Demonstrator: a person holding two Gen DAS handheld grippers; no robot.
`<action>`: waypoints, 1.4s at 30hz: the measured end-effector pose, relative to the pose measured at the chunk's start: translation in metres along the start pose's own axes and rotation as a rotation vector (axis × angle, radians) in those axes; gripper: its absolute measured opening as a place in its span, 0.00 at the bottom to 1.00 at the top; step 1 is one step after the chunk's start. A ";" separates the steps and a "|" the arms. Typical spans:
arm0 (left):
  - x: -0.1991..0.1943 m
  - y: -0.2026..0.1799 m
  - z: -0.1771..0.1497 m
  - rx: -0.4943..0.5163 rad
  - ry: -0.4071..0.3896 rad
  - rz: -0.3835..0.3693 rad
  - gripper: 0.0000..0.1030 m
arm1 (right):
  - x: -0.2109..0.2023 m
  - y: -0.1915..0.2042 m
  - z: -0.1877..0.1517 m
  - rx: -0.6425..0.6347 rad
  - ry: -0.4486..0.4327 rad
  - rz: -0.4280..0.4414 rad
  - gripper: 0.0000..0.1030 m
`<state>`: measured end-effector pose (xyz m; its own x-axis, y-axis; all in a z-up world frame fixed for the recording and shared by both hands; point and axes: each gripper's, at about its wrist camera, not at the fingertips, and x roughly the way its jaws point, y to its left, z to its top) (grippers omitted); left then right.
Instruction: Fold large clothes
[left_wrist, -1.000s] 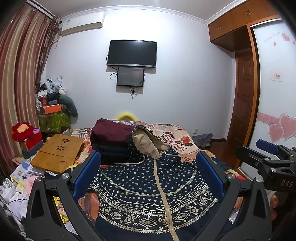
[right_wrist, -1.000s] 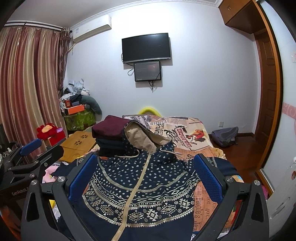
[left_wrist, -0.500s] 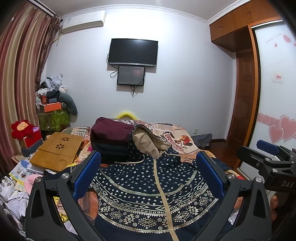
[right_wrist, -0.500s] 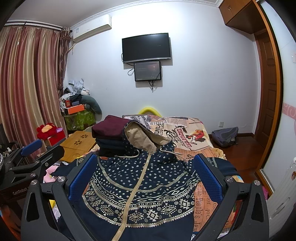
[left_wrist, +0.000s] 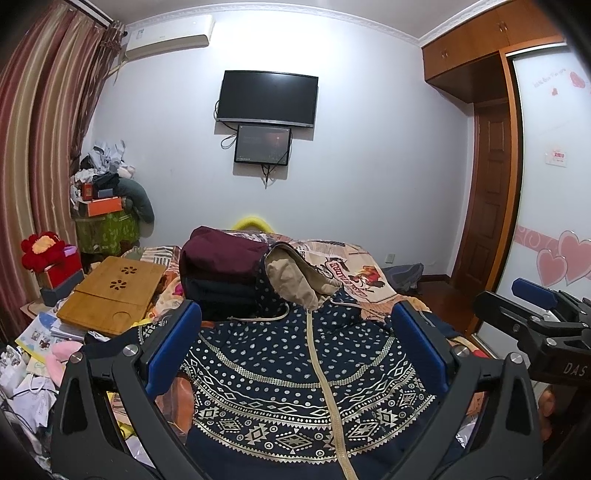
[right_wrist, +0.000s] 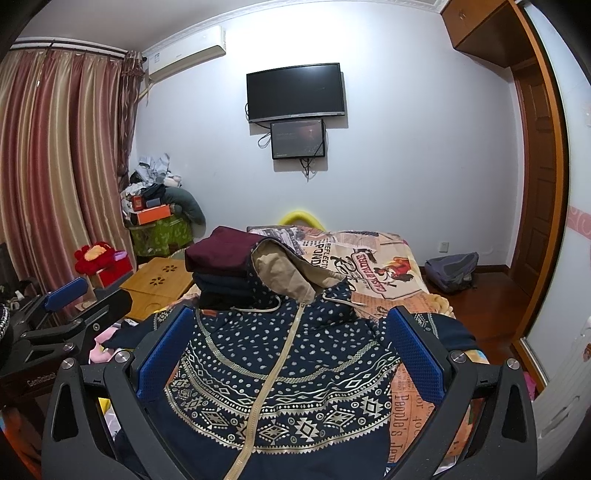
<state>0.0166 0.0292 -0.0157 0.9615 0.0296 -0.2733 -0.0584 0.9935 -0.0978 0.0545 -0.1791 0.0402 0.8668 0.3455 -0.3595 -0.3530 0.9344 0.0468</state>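
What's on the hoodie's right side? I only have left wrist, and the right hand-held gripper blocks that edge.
Observer: Right wrist shows the navy patterned hoodie has its sleeve on that side lying spread out over the printed bedspread, reaching toward the bed's edge.
Operator: Is my left hand-held gripper on the fabric?
Observer: It doesn't look so. From the right wrist, the left hand-held gripper hangs at the bed's left side with its jaws apart, in front of the bamboo lap desk, beside the hoodie and not on it.
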 end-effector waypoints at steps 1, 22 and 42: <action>0.001 0.000 0.000 0.000 0.002 0.002 1.00 | 0.001 0.000 -0.001 -0.002 0.003 -0.002 1.00; 0.079 0.075 0.003 -0.094 0.075 0.184 1.00 | 0.069 -0.008 0.008 -0.022 0.075 -0.009 1.00; 0.205 0.334 -0.100 -0.399 0.412 0.531 1.00 | 0.198 -0.036 -0.010 -0.006 0.303 -0.109 1.00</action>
<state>0.1677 0.3562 -0.1998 0.6052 0.3696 -0.7051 -0.6500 0.7408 -0.1696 0.2353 -0.1449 -0.0417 0.7558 0.2016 -0.6230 -0.2669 0.9636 -0.0121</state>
